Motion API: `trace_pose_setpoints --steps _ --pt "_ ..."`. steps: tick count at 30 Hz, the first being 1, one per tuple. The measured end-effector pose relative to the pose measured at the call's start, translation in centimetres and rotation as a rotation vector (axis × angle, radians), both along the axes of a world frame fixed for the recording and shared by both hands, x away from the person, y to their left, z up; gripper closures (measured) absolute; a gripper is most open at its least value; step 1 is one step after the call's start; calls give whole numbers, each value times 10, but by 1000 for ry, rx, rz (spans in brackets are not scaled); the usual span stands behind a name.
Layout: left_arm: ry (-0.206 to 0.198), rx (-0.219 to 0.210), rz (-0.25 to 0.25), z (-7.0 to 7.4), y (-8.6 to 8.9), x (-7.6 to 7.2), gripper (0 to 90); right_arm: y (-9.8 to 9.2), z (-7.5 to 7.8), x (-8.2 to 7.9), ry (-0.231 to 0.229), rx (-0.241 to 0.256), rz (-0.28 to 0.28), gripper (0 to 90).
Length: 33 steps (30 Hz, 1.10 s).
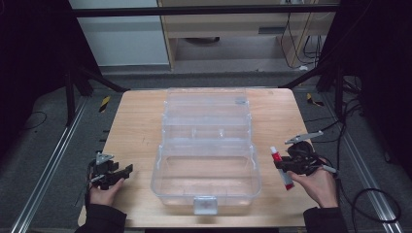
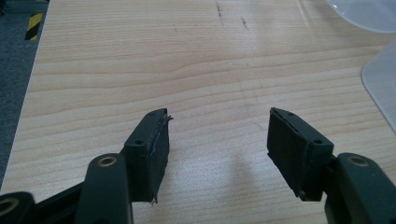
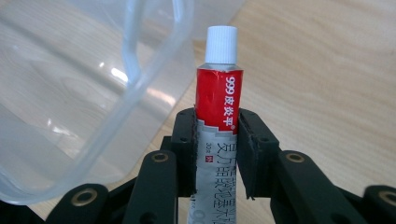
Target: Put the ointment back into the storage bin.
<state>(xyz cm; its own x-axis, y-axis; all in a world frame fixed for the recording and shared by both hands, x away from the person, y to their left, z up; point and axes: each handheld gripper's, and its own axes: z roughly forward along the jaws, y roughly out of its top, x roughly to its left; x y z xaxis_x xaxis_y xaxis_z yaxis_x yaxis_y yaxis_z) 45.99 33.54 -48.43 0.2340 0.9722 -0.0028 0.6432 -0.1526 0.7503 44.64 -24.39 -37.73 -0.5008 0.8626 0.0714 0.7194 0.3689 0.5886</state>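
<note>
In the high view, a red-and-white ointment tube [image 1: 282, 167] is held in the right gripper [image 1: 285, 165] just to the right of the clear plastic box [image 1: 206, 145], which stands open at the middle of the desk [image 1: 136, 126]. The step in hand is judged to be carrying the tube to the box; the next move would call for lifting it over the right wall and releasing it inside the near compartment. The left gripper [image 1: 121, 174] is seen near the left edge of the desk, apart from the box.

In the left gripper view, the jaws are spread wide over bare wood, and nothing is held or touched.

In the right gripper view, the jaws are closed narrowly on the tube's [image 3: 218, 112] middle, white cap pointing away, with the box's rounded corner [image 3: 140, 88] just to its left.
</note>
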Motion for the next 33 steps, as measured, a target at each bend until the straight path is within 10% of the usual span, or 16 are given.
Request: trace_pose_setpoints --steps 13,33 --pt "11 -5 -5 -1 -1 1 386 17 43 2 -109 22 152 698" --pt "13 -8 -6 -1 -1 2 386 84 76 18 -105 -55 472 697"
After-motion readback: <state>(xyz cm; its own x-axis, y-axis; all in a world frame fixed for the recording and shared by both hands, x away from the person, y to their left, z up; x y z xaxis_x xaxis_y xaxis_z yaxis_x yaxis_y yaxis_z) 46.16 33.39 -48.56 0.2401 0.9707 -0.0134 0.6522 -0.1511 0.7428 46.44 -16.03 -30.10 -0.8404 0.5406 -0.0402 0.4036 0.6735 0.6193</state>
